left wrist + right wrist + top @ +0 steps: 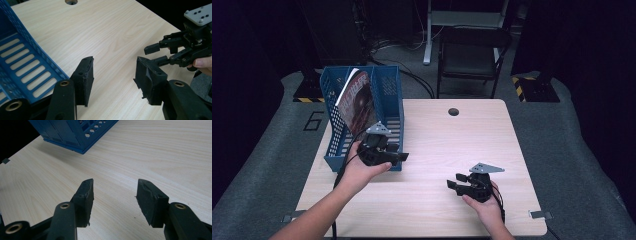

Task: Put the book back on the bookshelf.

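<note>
A blue perforated file rack (388, 95) stands on the left part of the light wooden table (452, 145), with a magazine (357, 102) leaning inside it. My left gripper (402, 156) hovers at the rack's front right corner, jaws open and empty. In the left gripper view its jaws (113, 72) frame bare wood, with the rack's slotted wall (25, 70) at the left. My right gripper (455, 182) rests low near the table's front right, open and empty, pointing left. The right gripper view shows its own gripper (115, 192) over bare wood, with the rack (77, 132) beyond.
A round cable hole (453, 111) sits near the table's far edge. A dark chair (472, 55) and a desk leg stand behind the table. The other hand's gripper (175, 50) shows at the right of the left gripper view. Grey floor surrounds the table.
</note>
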{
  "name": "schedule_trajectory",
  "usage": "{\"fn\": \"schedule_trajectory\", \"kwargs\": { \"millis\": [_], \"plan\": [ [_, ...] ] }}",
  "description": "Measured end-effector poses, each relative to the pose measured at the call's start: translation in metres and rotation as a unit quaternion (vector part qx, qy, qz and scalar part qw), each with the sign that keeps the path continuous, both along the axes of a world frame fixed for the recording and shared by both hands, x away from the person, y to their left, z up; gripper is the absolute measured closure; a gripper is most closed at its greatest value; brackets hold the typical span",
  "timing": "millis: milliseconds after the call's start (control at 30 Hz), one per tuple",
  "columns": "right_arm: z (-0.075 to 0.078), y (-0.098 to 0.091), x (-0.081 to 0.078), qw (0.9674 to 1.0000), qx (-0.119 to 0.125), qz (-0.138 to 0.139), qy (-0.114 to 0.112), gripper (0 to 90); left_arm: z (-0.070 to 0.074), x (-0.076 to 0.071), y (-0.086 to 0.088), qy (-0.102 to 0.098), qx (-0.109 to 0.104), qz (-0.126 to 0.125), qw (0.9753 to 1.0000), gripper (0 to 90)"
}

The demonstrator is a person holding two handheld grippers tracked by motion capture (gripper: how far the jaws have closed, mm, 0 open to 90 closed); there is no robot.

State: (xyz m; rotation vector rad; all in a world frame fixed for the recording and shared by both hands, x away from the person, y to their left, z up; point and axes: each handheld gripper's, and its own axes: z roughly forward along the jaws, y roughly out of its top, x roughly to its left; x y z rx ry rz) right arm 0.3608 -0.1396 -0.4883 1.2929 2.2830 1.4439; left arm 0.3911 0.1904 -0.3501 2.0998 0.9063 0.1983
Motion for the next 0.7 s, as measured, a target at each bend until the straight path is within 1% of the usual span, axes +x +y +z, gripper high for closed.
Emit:
{"fn": "schedule_trajectory", "kwargs": {
  "millis": [133, 200, 300, 333, 367, 433, 467, 500, 533, 567, 700],
  "plan": [
    [0.000, 0.000, 0.000, 1.0000, -0.001, -0.001, 0.000, 47.5, -0.014, -0.003, 0.000, 0.009, -0.006, -0.008, 0.9999, 48.7],
    [0.000, 0.000, 0.000, 1.0000, -0.001, -0.001, 0.001, 47.5, -0.021, -0.004, 0.000, 0.011, -0.016, -0.007, 0.9998, 48.7],
    [0.000, 0.000, 0.000, 1.0000, -0.002, 0.001, 0.001, 47.5, -0.032, -0.007, 0.000, 0.009, -0.014, -0.010, 0.9998, 48.7],
    [0.000, 0.000, 0.000, 1.0000, -0.003, 0.001, 0.002, 47.5, -0.035, -0.007, 0.000, 0.011, -0.011, -0.012, 0.9998, 48.7],
    [0.000, 0.001, -0.001, 1.0000, -0.002, -0.001, 0.004, 47.5, -0.038, -0.008, 0.000, 0.009, -0.007, -0.011, 0.9999, 48.7],
    [0.000, 0.000, -0.001, 1.0000, -0.002, 0.000, 0.005, 47.5, -0.045, -0.009, 0.001, 0.006, -0.008, -0.012, 0.9999, 48.7],
    [0.000, 0.000, 0.000, 1.0000, -0.003, 0.000, 0.003, 47.5, -0.049, -0.010, 0.001, 0.008, -0.010, -0.012, 0.9998, 48.7],
    [0.000, 0.000, 0.000, 1.0000, -0.003, 0.000, 0.002, 47.5, -0.054, -0.011, 0.001, 0.012, -0.018, -0.011, 0.9997, 48.8],
    [0.000, 0.000, 0.000, 1.0000, -0.005, 0.000, 0.002, 47.5, -0.057, -0.012, 0.001, 0.010, -0.018, -0.012, 0.9997, 48.9],
    [0.000, 0.000, 0.000, 1.0000, -0.004, -0.002, 0.005, 47.5, -0.062, -0.012, 0.000, 0.013, -0.021, -0.015, 0.9996, 48.9],
    [-0.001, 0.001, 0.000, 1.0000, -0.004, -0.002, 0.005, 47.5, -0.079, -0.014, -0.004, 0.017, -0.015, -0.020, 0.9995, 49.0]
  ]
}}
